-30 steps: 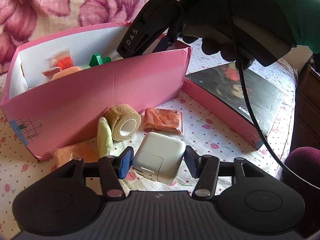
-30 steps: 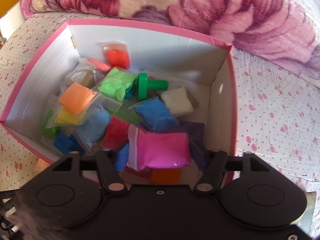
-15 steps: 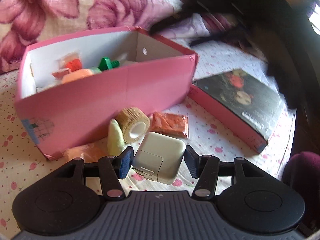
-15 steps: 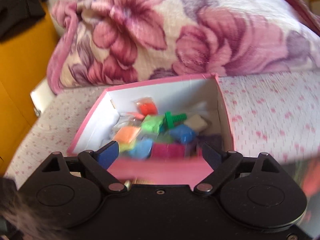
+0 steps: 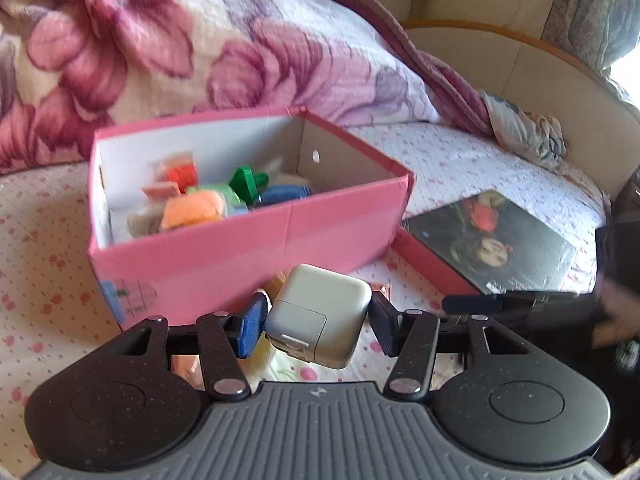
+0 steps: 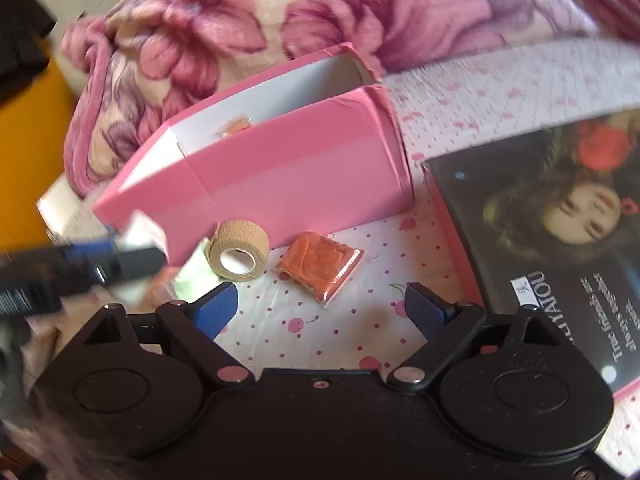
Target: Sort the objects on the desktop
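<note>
My left gripper [image 5: 317,322] is shut on a white charger cube [image 5: 320,316], held in the air in front of the pink box [image 5: 248,240]. Inside the box lie a green bolt [image 5: 246,182], an orange bag [image 5: 192,208] and other coloured bags. My right gripper [image 6: 322,306] is open and empty, low over the bedsheet in front of the pink box [image 6: 280,168]. Just beyond its fingertips lie an orange bag [image 6: 320,266] and a tan bandage roll [image 6: 239,255]. The left gripper [image 6: 80,268] shows blurred at the left of the right wrist view.
The box lid [image 6: 552,220] with a printed portrait lies to the right of the box. A pale green bag [image 6: 192,276] sits beside the roll. A floral blanket [image 5: 160,52] is piled behind the box. The dotted sheet [image 6: 320,340] is bare under the right gripper.
The right gripper let a magenta bag go into the box, opened, and came down in front of the box. The left gripper rose with the charger.
</note>
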Motion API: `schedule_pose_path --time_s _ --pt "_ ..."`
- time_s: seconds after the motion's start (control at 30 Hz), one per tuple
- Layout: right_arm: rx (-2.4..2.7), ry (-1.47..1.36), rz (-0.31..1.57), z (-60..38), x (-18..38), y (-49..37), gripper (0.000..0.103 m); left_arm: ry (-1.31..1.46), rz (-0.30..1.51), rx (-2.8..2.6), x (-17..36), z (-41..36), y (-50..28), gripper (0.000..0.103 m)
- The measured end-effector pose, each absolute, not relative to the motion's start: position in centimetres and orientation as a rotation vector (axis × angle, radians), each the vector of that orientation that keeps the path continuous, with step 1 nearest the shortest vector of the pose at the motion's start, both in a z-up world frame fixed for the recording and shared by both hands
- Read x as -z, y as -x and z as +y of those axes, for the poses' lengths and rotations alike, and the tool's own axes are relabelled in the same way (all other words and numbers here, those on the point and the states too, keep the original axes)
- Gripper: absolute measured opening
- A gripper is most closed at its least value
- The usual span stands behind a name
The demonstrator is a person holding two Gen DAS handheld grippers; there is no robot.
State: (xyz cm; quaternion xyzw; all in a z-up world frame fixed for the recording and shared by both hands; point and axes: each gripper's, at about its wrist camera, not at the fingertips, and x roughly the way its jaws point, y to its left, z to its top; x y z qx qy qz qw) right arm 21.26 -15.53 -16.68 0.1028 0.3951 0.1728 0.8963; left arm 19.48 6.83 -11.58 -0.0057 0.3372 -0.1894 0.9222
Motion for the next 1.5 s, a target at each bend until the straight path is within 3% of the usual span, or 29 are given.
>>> schedule_pose_path --time_s 0.33,0.67,0.97,1.5 --pt "-0.495 -0.020 0.736 -12.6 18.4 -19.4 0.091 0.036 0.513 0.337 6.4 7.3 -19.0 0.054" --pt "-0.547 0.013 0.752 -11.9 19.7 -19.7 0.092 -0.028 0.427 0.308 3.2 6.1 -25.4 0.054" --pt "-0.567 0.038 0.749 -11.4 20.4 -19.5 0.101 0.084 0.477 0.219 6.4 6.3 -30.9 0.054" --pt "-0.597 -0.028 0.740 -12.3 20.6 -19.5 0.102 0.114 0.664 0.166 11.5 5.1 -34.8 0.054"
